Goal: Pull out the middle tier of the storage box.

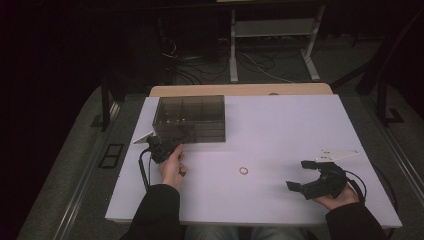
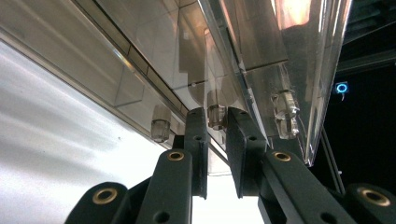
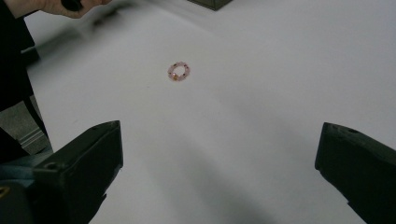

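Observation:
A smoky clear plastic box point(image 1: 192, 117) with several compartments and drawers stands at the back left of the white table point(image 1: 285, 125). My left gripper point(image 1: 171, 138) is at its front face. In the left gripper view the jaws of the left gripper point(image 2: 217, 128) sit closed on a small clear drawer knob point(image 2: 216, 115), with the box point(image 2: 187, 56) looming above. A small pink bead ring point(image 1: 243, 171) lies mid-table. My right gripper point(image 1: 298, 174) rests at the front right, open wide and empty, facing the ring point(image 3: 179, 72), which lies well ahead of the right gripper point(image 3: 222, 137).
Two more clear knobs point(image 2: 160, 123) point(image 2: 286, 114) flank the held one. The person's left hand point(image 3: 65, 7) is at the far side of the ring. Behind the table stand a white desk frame point(image 1: 272, 30) and floor cables point(image 1: 200, 65).

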Action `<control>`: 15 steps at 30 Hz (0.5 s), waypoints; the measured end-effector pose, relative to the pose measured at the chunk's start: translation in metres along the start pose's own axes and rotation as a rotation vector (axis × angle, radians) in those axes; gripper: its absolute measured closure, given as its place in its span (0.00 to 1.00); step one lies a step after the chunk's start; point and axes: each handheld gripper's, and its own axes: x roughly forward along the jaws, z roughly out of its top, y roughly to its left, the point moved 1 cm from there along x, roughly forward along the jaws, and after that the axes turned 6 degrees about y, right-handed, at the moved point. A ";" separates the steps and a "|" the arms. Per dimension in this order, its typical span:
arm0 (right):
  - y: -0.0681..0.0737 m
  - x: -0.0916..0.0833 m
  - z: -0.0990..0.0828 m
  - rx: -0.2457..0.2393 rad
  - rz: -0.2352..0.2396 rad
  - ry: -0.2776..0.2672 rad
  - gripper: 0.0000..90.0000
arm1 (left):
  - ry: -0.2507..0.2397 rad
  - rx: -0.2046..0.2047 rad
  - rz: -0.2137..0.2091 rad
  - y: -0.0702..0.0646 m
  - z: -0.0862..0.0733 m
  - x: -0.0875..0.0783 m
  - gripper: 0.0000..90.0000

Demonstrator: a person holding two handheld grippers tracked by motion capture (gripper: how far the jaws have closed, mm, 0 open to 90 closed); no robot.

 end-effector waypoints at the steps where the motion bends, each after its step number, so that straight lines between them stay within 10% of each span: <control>1: 0.000 0.000 0.000 0.000 0.000 0.000 0.00 | 0.000 0.004 -0.001 0.000 0.000 0.000 0.86; 15: 0.001 0.001 0.000 -0.001 0.001 0.003 0.00 | -0.009 -0.041 -0.014 -0.001 -0.001 0.000 0.89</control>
